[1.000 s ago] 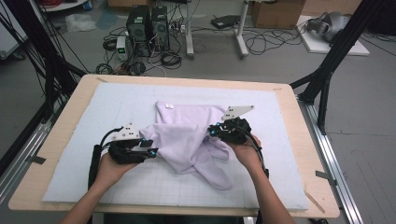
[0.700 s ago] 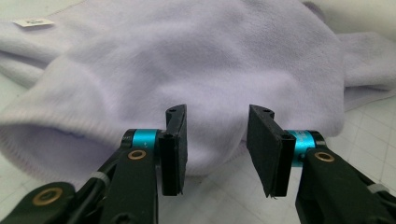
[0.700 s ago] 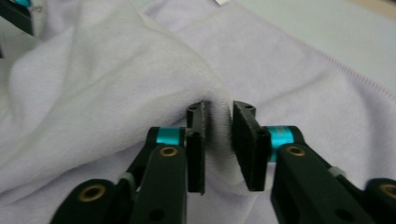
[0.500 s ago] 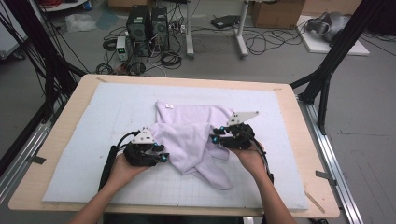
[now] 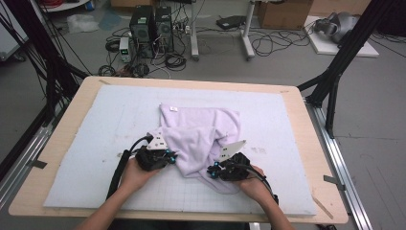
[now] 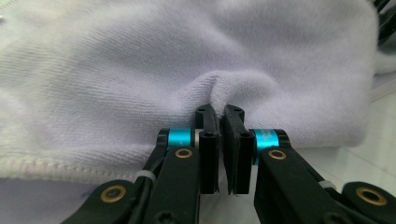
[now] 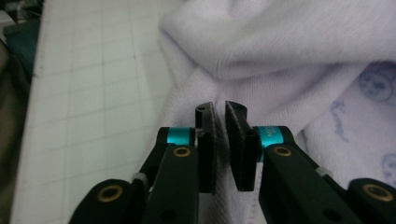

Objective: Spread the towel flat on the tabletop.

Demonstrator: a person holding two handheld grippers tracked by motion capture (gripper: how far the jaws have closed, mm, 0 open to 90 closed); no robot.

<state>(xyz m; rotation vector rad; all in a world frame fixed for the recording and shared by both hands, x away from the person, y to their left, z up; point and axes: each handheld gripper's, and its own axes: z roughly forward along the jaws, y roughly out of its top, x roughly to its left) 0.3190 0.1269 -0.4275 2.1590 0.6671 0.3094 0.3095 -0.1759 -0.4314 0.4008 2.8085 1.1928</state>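
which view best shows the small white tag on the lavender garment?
High view: the small white tag sits clear on the far left corner of the crumpled lavender fleece garment. Both gripper views give close-up fabric folds, no tag I can make out.

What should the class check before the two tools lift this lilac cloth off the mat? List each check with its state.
1. Left tool shut on a pinch of the lilac cloth: ok; its jaws have just been closing.
2. Right tool shut on the cloth's edge: ok, fabric sits between its jaws, which have just closed.
3. Cloth flat: not ok, it lies bunched and folded over.
4. Cloth wholly on the white mat: ok.
5. How deep either pinch goes: cannot tell.
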